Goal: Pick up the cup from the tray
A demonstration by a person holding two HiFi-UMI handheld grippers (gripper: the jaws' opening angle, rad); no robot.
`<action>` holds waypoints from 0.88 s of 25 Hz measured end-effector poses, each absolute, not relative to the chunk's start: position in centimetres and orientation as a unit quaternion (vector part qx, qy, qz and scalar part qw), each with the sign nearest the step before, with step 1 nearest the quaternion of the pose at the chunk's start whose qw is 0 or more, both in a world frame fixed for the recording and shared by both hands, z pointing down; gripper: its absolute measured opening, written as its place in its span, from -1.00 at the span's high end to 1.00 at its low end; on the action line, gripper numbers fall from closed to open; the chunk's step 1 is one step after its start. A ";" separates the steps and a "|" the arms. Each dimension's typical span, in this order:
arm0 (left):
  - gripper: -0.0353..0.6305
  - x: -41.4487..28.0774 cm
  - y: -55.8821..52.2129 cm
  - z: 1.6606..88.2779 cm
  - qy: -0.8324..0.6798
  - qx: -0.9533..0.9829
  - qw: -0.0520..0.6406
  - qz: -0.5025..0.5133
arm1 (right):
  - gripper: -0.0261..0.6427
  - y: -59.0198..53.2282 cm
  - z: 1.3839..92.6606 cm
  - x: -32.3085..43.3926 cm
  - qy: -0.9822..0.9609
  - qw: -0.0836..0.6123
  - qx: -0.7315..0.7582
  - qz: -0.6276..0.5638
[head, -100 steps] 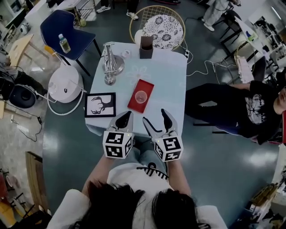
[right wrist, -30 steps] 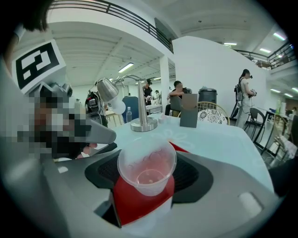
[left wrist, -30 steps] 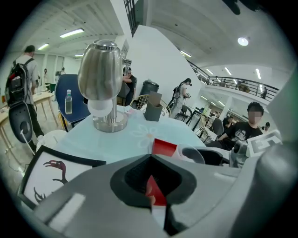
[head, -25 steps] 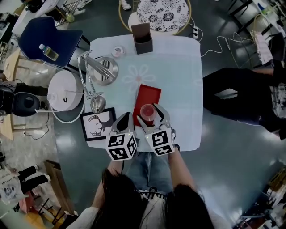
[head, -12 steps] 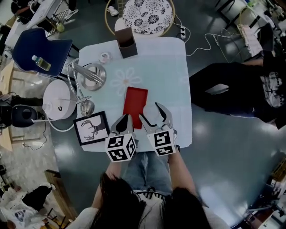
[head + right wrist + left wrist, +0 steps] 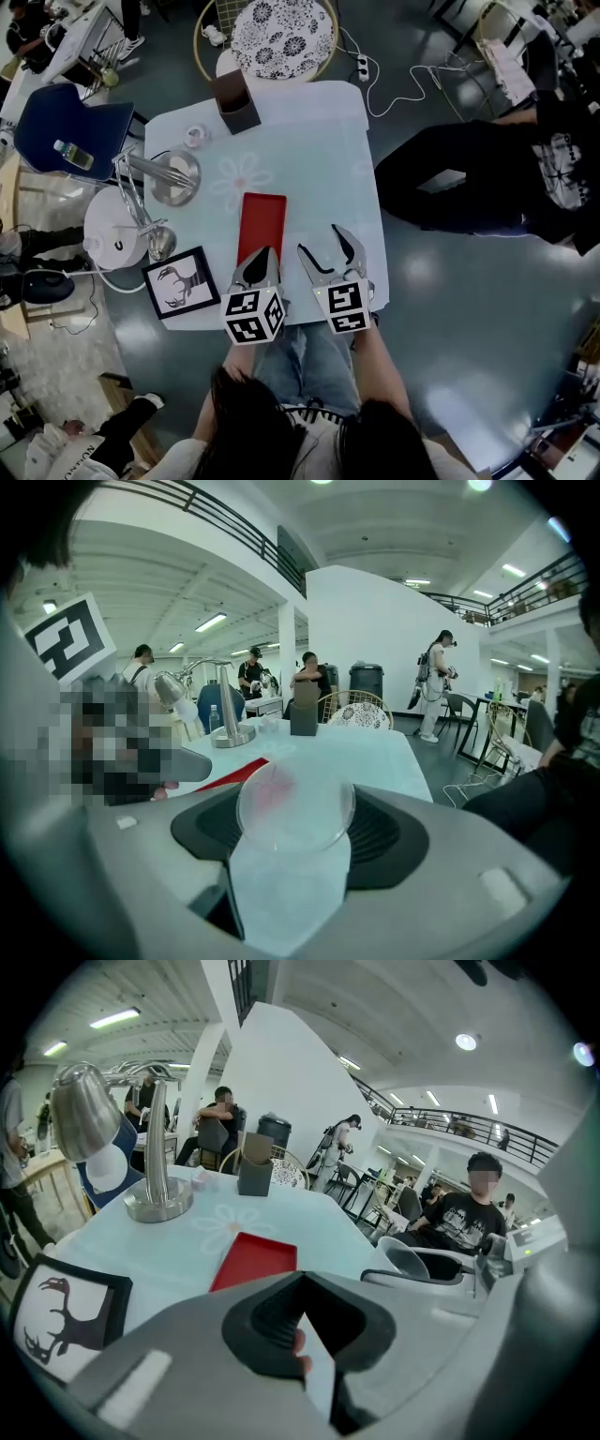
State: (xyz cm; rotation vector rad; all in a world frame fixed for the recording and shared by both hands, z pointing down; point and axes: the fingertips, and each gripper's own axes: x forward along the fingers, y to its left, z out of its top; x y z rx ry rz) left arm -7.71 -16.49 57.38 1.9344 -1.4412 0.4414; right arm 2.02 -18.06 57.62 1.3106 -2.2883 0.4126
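Right claw (image 6: 323,246) part-open, seemingly around cup (image 6: 295,810)

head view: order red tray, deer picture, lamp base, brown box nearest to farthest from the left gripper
1. red tray, just ahead of the left gripper
2. deer picture, to its left
3. lamp base, farther up-left
4. brown box, table's far edge

Your grippers side by side, both slanted forward and down
The grey left gripper (image 6: 262,253) has its jaws pressed together with nothing between them. The grey right gripper (image 6: 319,240), just beside it, has its jaws spread around a clear plastic cup (image 6: 294,805) and pressed on its sides. Both are held close in front of your body
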 end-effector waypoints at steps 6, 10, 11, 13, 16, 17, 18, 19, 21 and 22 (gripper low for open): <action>0.89 -6.9 -17.5 57.2 -0.569 0.737 0.322 0.174 | -0.08 -18.7 58.0 3.9 -0.829 0.238 0.481 0.155; 0.89 -6.0 -18.3 58.0 -0.554 0.743 0.326 0.187 | -0.07 -19.1 59.0 4.4 -0.829 0.245 0.477 0.157; 0.89 -6.0 -18.5 58.1 -0.553 0.743 0.325 0.188 | -0.07 -19.1 59.3 4.4 -0.829 0.246 0.477 0.157; 0.89 -5.8 -18.7 58.2 -0.553 0.744 0.326 0.187 | -0.07 -19.1 60.0 4.6 -0.828 0.248 0.478 0.158; 0.89 -5.5 -18.4 58.4 -0.550 0.746 0.323 0.192 | -0.07 -18.7 61.1 4.6 -0.826 0.257 0.473 0.165; 0.89 -5.4 -18.3 58.5 -0.548 0.747 0.320 0.195 | -0.07 -18.7 61.4 4.6 -0.827 0.259 0.471 0.165; 0.89 -5.4 -18.2 58.5 -0.547 0.749 0.318 0.197 | -0.08 -18.7 61.5 4.5 -0.828 0.257 0.470 0.165; 0.89 -5.3 -18.2 58.5 -0.547 0.750 0.314 0.199 | -0.08 -18.9 61.5 4.5 -0.829 0.254 0.471 0.164; 0.89 -5.3 -18.2 58.5 -0.547 0.752 0.310 0.201 | -0.08 -19.1 61.4 4.5 -0.830 0.248 0.473 0.161; 0.89 -5.4 -18.2 58.6 -0.547 0.751 0.311 0.200 | -0.09 -19.1 61.5 4.5 -0.830 0.246 0.474 0.160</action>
